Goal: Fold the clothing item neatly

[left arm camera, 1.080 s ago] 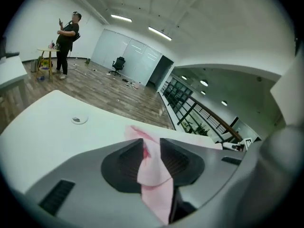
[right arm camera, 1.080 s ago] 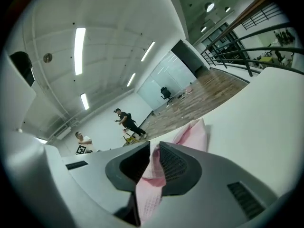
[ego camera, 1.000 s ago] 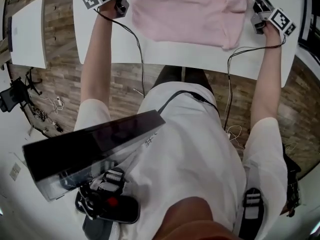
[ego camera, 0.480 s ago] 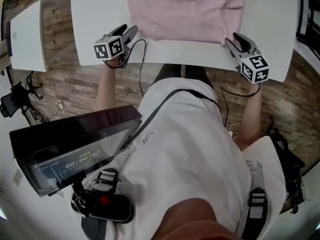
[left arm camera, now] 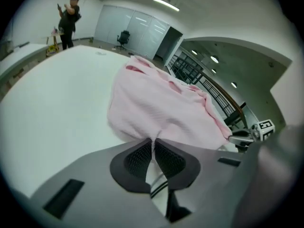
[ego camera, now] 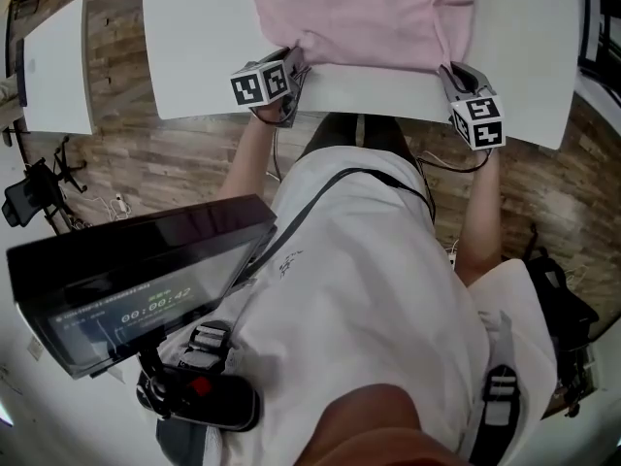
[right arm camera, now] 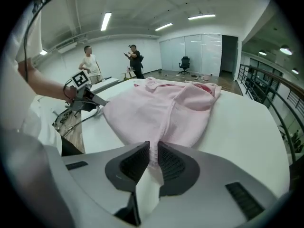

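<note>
A pink garment [ego camera: 364,13] lies spread on the white table [ego camera: 204,37], its hem along the near edge. My left gripper [ego camera: 294,61] is at the garment's near left corner, and its jaws are closing with a pinch of pink cloth [left arm camera: 156,108] pressed between the pads [left arm camera: 137,158]. My right gripper [ego camera: 448,71] is at the near right corner, jaws likewise closing on a fold of the cloth [right arm camera: 156,110]. In the right gripper view the left gripper [right arm camera: 85,99] shows across the garment; in the left gripper view the right gripper [left arm camera: 247,136] shows beyond it.
A second white table [ego camera: 53,61] stands to the left over the wood floor. A black screen device [ego camera: 136,289] hangs at the person's chest. Cables trail from both grippers. People [right arm camera: 135,61] stand far off in the room, near an office chair [right arm camera: 184,63].
Both grippers came back from the garment's far corners to the near table edge, then moved inward onto the near hem corners and closed on the cloth.
</note>
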